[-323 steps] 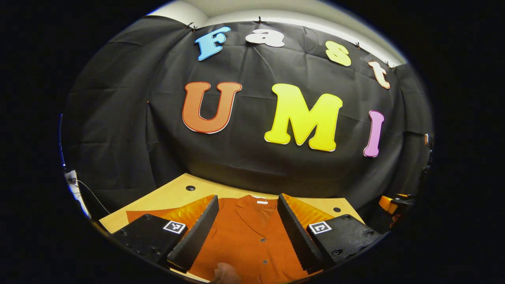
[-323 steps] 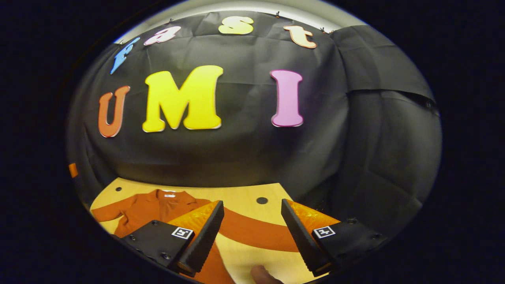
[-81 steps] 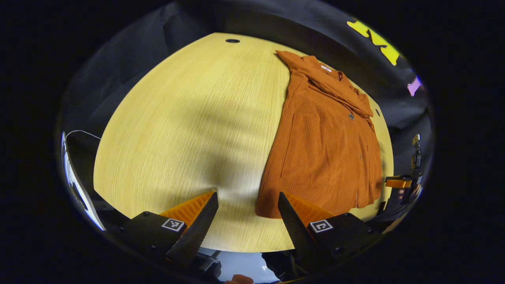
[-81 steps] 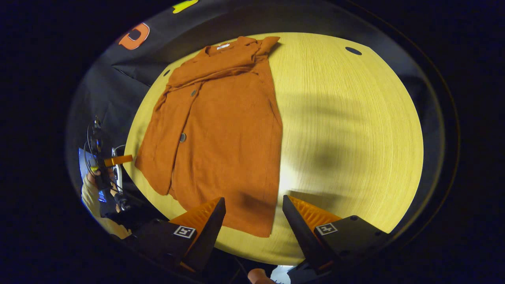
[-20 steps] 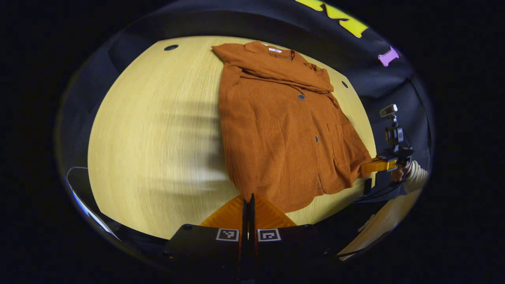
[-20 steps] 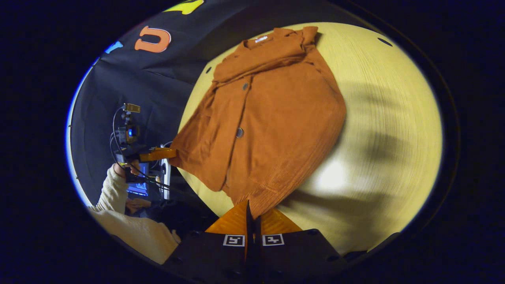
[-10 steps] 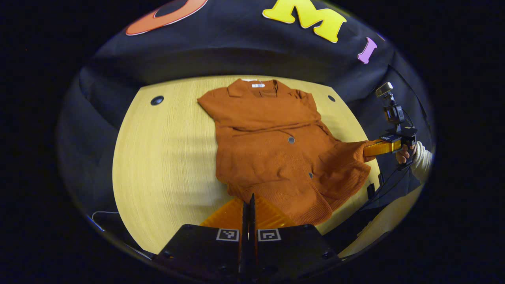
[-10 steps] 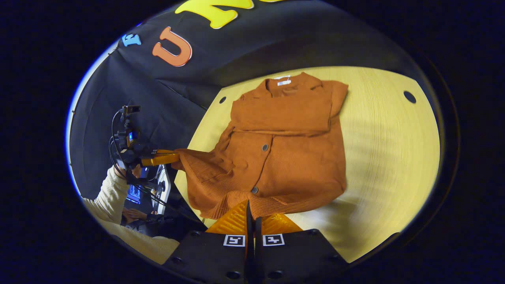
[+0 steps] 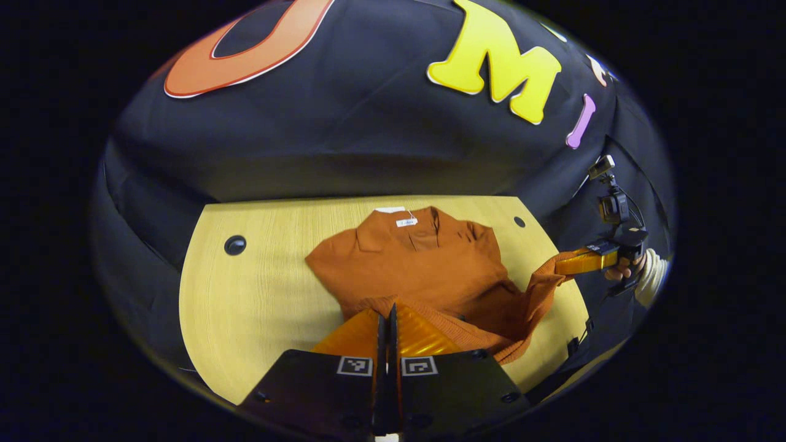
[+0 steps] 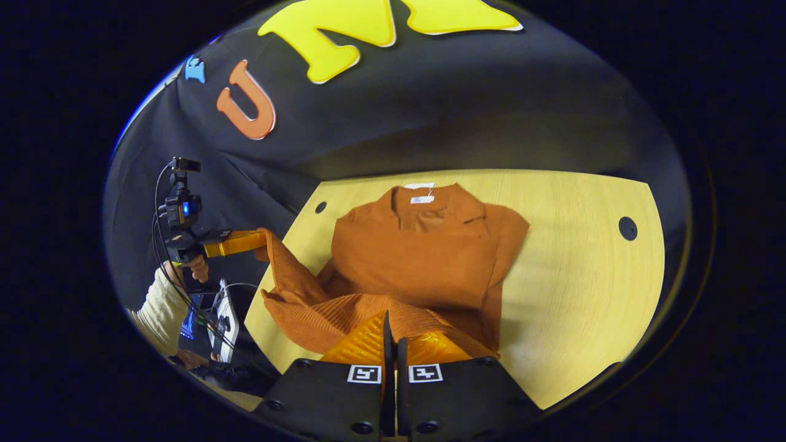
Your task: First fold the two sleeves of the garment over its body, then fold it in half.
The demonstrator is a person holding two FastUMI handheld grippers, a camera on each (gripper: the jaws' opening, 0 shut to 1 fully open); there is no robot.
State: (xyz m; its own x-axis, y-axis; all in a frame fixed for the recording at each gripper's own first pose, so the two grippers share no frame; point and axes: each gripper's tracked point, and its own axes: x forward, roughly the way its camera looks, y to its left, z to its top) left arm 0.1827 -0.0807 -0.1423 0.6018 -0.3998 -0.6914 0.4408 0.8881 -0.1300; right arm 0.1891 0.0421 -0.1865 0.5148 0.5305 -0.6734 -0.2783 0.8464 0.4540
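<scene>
Hem of shirt [image 9: 430, 270] pinched tight in both grippers, left [image 9: 387, 325] and right [image 10: 391, 331], lifted ahead of each over table [image 9: 258, 307] toward collar. Risk: uneven carry skews the half-fold, or drag shifts the tucked sleeves out.

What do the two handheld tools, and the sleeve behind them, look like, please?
Each tool has a black body with two small square black-and-white markers. Seen farther off, the other tool carries a small camera on top with black cables, and the person's sleeve is cream knit.
</scene>
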